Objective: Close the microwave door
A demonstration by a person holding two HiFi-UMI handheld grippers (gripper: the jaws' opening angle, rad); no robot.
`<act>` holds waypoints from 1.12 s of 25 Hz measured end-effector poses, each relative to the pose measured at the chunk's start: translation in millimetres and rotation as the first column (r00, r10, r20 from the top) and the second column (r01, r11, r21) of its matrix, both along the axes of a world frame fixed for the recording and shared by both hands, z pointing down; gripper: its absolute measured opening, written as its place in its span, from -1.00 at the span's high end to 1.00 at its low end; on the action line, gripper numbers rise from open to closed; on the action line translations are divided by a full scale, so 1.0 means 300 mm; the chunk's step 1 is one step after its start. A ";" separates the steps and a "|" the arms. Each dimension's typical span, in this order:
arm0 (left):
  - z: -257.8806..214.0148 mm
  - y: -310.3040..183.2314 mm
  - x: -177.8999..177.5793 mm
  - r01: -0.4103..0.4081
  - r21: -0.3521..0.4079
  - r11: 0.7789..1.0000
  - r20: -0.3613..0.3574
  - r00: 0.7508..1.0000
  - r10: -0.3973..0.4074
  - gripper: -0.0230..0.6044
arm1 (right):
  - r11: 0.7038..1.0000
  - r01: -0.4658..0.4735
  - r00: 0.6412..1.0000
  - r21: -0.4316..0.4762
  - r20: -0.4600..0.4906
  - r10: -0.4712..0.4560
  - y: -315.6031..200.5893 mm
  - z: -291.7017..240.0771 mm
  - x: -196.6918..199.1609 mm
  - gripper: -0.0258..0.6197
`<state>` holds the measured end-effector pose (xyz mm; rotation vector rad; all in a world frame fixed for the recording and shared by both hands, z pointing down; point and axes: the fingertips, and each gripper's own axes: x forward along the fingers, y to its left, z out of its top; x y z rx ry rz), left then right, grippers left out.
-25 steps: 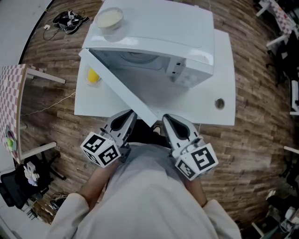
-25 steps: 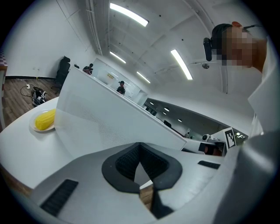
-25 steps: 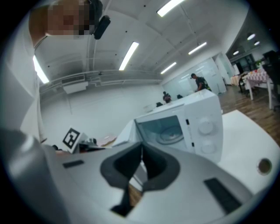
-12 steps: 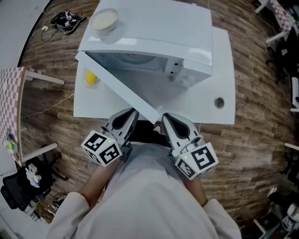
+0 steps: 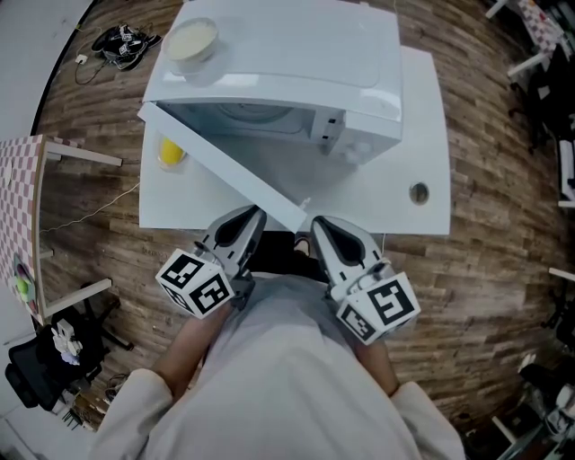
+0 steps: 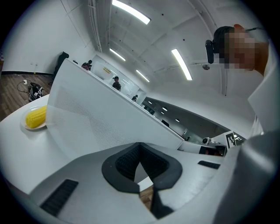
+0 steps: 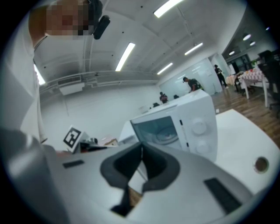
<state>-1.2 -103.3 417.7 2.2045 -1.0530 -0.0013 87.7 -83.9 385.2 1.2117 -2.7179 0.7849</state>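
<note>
A white microwave sits at upper centre, its white door swung wide open, slanting down toward the frame's lower middle

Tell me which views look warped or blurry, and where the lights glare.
Head view: even light, mild bowing at the edges, microwave sharp. Left gripper view: strong fisheye with dark corners, ceiling light strips blown out, open door crisp. Right gripper view: same fisheye, softer overall, microwave slightly blurred.
</note>
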 end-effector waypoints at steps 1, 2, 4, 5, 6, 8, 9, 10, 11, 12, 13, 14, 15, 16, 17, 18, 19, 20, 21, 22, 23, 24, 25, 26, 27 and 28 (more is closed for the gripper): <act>0.000 -0.001 0.000 0.000 -0.001 1.000 -0.001 1.000 0.000 0.89 | 1.000 -0.001 1.000 -0.001 0.000 0.001 0.000 0.000 0.001 0.85; 0.000 -0.001 0.001 -0.001 -0.001 1.000 -0.003 1.000 0.001 0.89 | 1.000 -0.002 1.000 -0.001 -0.001 0.002 0.000 0.000 0.002 0.85; 0.000 -0.001 0.002 -0.004 0.000 1.000 -0.005 1.000 0.004 0.89 | 1.000 -0.004 1.000 -0.002 -0.002 0.004 0.002 0.000 0.004 0.85; -0.001 -0.002 0.003 -0.005 0.000 1.000 -0.007 1.000 0.005 0.89 | 1.000 -0.005 1.000 -0.002 -0.002 0.005 0.002 0.000 0.005 0.85; -0.001 -0.003 0.002 -0.005 -0.001 1.000 -0.008 1.000 0.005 0.89 | 1.000 -0.006 1.000 -0.002 -0.002 0.006 0.002 0.000 0.005 0.85; 0.000 -0.006 0.003 -0.005 -0.005 1.000 -0.009 1.000 0.005 0.89 | 1.000 -0.008 1.000 -0.004 -0.003 0.008 0.001 0.000 0.007 0.85; 0.000 -0.007 0.003 -0.006 -0.007 1.000 -0.010 1.000 0.006 0.89 | 1.000 -0.009 1.000 -0.005 -0.004 0.009 0.000 0.001 0.008 0.85; 0.000 -0.007 0.004 -0.007 -0.008 1.000 -0.010 1.000 0.007 0.89 | 1.000 -0.011 1.000 -0.006 -0.005 0.011 0.000 0.002 0.008 0.85; 0.001 -0.008 0.005 -0.008 -0.008 1.000 -0.011 1.000 0.008 0.89 | 1.000 -0.012 1.000 -0.007 -0.005 0.011 0.000 0.002 0.008 0.85; 0.001 -0.008 0.005 -0.009 -0.008 1.000 -0.011 1.000 0.009 0.89 | 1.000 -0.012 1.000 -0.007 -0.004 0.012 0.000 0.002 0.008 0.85; 0.003 -0.009 0.005 -0.009 -0.009 1.000 -0.010 1.000 0.009 0.89 | 1.000 -0.012 1.000 -0.007 -0.004 0.012 -0.001 0.003 0.007 0.85; 0.004 -0.010 0.005 -0.010 -0.010 1.000 -0.010 1.000 0.010 0.89 | 1.000 -0.012 1.000 -0.007 -0.003 0.011 -0.002 0.005 0.007 0.85; 0.005 -0.011 0.005 -0.011 -0.010 1.000 -0.010 1.000 0.011 0.89 | 1.000 -0.011 1.000 -0.007 -0.003 0.011 -0.004 0.006 0.006 0.85; 0.006 -0.012 0.005 -0.012 -0.011 1.000 -0.010 1.000 0.011 0.89 | 1.000 -0.012 1.000 -0.007 -0.003 0.012 -0.005 0.006 0.005 0.85; 0.005 -0.012 0.005 -0.013 -0.011 1.000 -0.010 1.000 0.013 0.89 | 1.000 -0.012 1.000 -0.008 -0.002 0.012 -0.005 0.006 0.005 0.85; 0.005 -0.012 0.006 -0.014 -0.011 1.000 -0.011 1.000 0.014 0.89 | 1.000 -0.014 1.000 -0.009 -0.002 0.014 -0.006 0.006 0.006 0.85; 0.004 -0.013 0.006 -0.015 -0.012 1.000 -0.011 1.000 0.015 0.89 | 1.000 -0.015 1.000 -0.010 -0.002 0.015 -0.006 0.006 0.006 0.85; 0.004 -0.014 0.007 -0.017 -0.013 1.000 -0.011 1.000 0.017 0.89 | 1.000 -0.015 1.000 -0.010 -0.002 0.015 -0.007 0.005 0.006 0.85; 0.003 -0.015 0.008 -0.018 -0.013 1.000 -0.012 1.000 0.018 0.89 | 1.000 -0.015 1.000 -0.010 -0.002 0.015 -0.008 0.005 0.006 0.85; 0.004 -0.017 0.009 -0.018 -0.013 1.000 -0.012 1.000 0.018 0.89 | 1.000 -0.015 1.000 -0.011 -0.002 0.015 -0.009 0.005 0.004 0.85; 0.004 -0.019 0.009 -0.019 -0.013 1.000 -0.012 1.000 0.019 0.89 | 1.000 -0.014 1.000 -0.011 -0.002 0.014 -0.011 0.006 0.003 0.85; 0.006 -0.021 0.008 -0.019 -0.014 1.000 -0.011 1.000 0.019 0.89 | 1.000 -0.014 1.000 -0.011 -0.002 0.014 -0.012 0.007 0.001 0.85; 0.007 -0.022 0.008 -0.020 -0.015 1.000 -0.011 1.000 0.019 0.89 | 1.000 -0.014 1.000 -0.012 -0.001 0.014 -0.014 0.007 0.000 0.85; 0.007 -0.024 0.007 -0.020 -0.016 1.000 -0.011 1.000 0.020 0.89 | 1.000 -0.014 1.000 -0.013 0.000 0.014 -0.015 0.008 -0.001 0.85; 0.007 -0.025 0.007 -0.022 -0.016 1.000 -0.012 1.000 0.022 0.89 | 1.000 -0.014 1.000 -0.014 0.001 0.014 -0.017 0.008 -0.002 0.85; 0.006 -0.027 0.007 -0.023 -0.016 1.000 -0.012 1.000 0.023 0.89 | 1.000 -0.015 1.000 -0.015 0.002 0.015 -0.019 0.007 -0.003 0.85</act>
